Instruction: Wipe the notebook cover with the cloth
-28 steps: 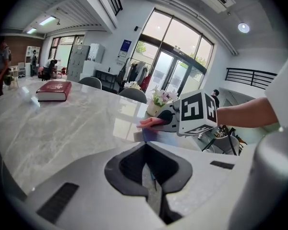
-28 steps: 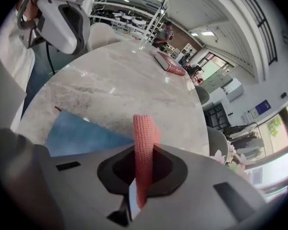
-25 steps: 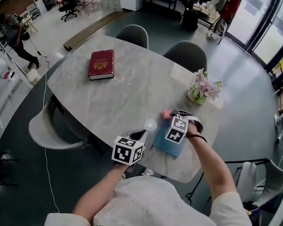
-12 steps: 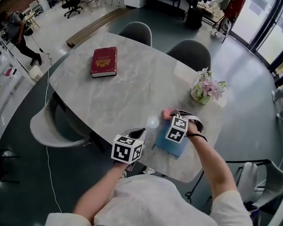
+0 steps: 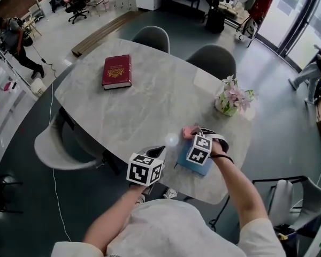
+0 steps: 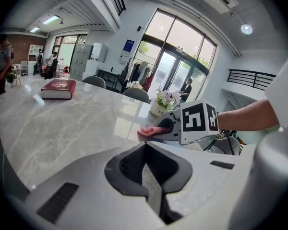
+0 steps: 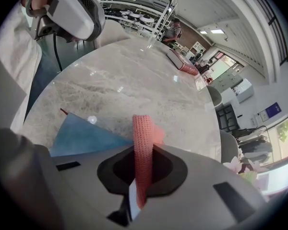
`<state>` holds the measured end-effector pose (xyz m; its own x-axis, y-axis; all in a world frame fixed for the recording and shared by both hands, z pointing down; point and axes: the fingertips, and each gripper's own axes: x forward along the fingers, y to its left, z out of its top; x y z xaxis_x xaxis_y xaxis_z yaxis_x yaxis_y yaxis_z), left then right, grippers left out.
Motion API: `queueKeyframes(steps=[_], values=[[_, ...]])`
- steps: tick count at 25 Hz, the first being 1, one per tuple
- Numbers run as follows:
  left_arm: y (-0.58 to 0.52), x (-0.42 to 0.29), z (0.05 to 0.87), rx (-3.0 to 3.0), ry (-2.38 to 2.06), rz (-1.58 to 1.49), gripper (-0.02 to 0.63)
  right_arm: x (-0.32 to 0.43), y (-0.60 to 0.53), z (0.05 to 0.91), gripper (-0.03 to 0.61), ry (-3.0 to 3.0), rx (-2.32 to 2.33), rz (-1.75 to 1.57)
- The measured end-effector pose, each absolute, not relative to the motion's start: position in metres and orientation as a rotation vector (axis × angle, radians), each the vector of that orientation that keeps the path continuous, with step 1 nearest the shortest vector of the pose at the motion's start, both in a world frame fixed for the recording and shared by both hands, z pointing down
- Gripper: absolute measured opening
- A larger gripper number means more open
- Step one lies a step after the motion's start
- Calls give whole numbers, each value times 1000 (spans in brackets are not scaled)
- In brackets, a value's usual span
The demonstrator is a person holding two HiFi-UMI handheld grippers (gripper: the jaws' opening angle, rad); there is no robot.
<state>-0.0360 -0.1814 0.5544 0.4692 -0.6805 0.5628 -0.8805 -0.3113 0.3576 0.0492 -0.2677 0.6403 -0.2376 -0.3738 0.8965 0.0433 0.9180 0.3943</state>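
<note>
On a pale, marble-patterned oval table, a blue notebook lay flat near the edge closest to the person. The right gripper was clamped on a pink knitted cloth, which stood folded between its two jaws and stuck out beyond them. In the head view, this gripper was held over the far end of the notebook, with the cloth's free end low at the notebook's far edge, reaching onto the table; whether it touched the cover could not be told. The left gripper had its jaws pressed together with nothing between them. It was held at the table's near edge, just left of the notebook and apart from it. A thick red book lay well apart at the far left of the table. A small pot of pink flowers stood near the right edge, beyond the notebook. Two grey chairs stood tucked in at the far side, and a white chair at the left.
</note>
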Motion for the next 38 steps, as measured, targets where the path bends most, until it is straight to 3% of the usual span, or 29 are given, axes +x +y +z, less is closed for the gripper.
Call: queueKeyframes(steps=[38], values=[[-147,-46,541,2246,-1087,467,-2,29,-185,633,15,-1780,347,-279]])
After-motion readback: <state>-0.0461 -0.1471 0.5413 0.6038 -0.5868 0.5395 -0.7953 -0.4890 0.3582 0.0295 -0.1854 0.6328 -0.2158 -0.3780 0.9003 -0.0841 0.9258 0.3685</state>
